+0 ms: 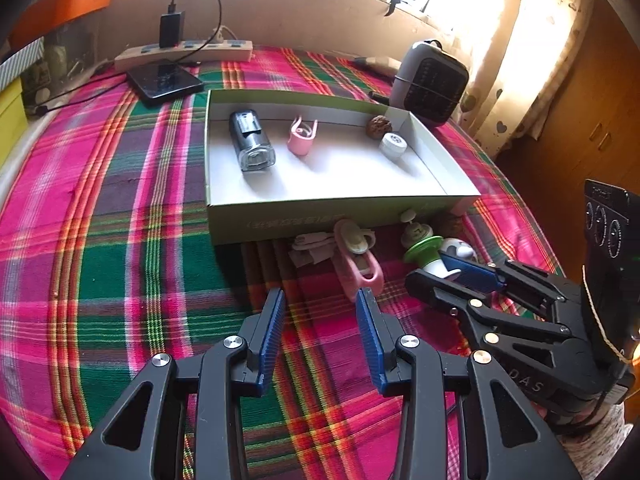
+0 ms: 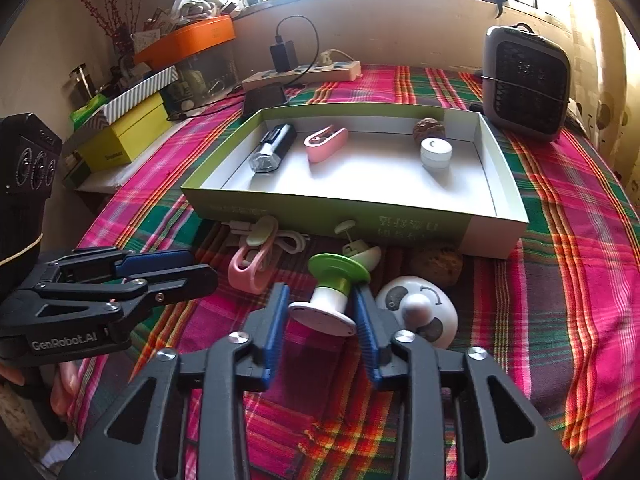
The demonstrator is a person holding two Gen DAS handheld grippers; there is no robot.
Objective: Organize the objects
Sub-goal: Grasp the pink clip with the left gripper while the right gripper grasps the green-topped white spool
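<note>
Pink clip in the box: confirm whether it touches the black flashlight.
No, the pink clip lies apart from the black flashlight, with bare box floor between them.

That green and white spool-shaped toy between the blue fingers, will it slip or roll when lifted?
The green and white toy looks like hard, smooth plastic, so it probably stays stiff but could slide against the pads. The right gripper straddles its narrow white stem, whose wider ends may help stop slipping out. Lying on its side with round discs, it would likely roll if nudged.
</note>
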